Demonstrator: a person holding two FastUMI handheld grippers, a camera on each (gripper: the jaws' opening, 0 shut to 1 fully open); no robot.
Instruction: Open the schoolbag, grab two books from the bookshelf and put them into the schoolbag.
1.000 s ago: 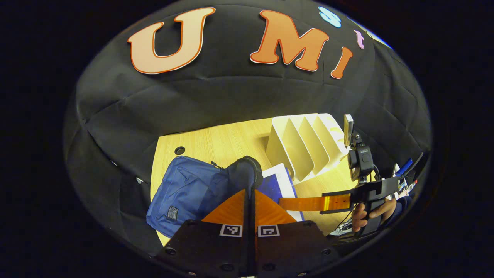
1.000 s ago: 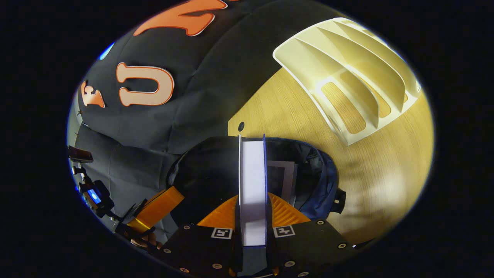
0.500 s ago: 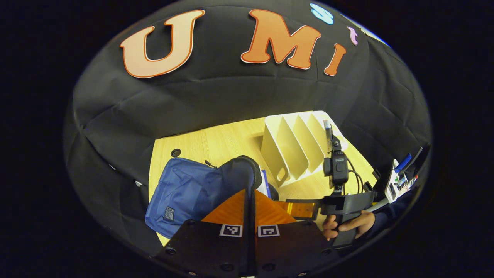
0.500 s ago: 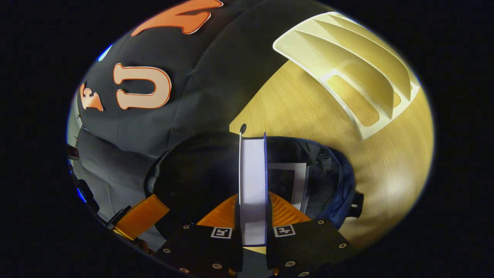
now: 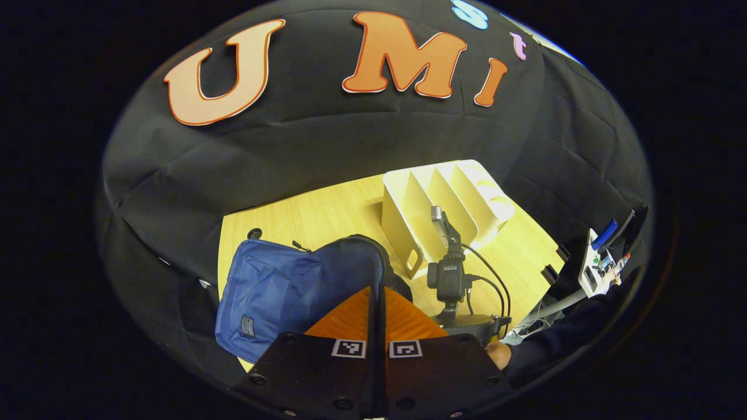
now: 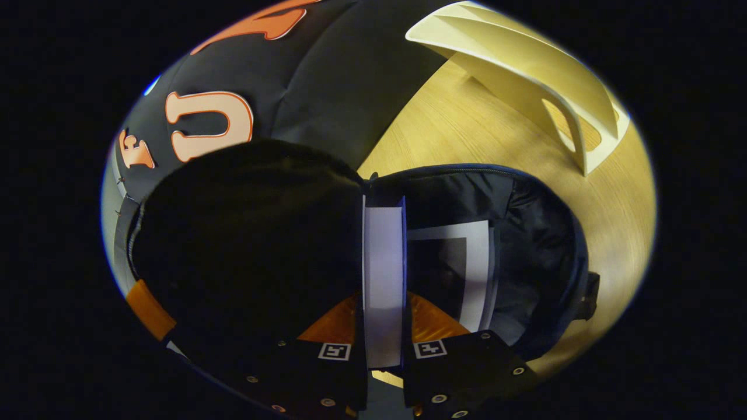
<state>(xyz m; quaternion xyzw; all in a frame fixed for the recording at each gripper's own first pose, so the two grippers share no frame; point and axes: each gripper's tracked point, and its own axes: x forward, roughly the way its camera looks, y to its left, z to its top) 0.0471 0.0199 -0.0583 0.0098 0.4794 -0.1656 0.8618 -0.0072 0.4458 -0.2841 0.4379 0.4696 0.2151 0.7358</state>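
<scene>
Wooden table (image 6: 467, 125) carries my blue schoolbag (image 5: 274, 291); my left gripper (image 5: 378, 294) pinches its flap up, my right gripper (image 6: 383, 303) has lowered the second book (image 6: 383, 256) inside, beside the first book (image 6: 475, 268).

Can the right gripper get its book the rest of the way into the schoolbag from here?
Probably yes. The right gripper holds the book edge-on at the schoolbag mouth, which the left gripper holds open by the flap; the first book lies flat inside, beside its path.
</scene>
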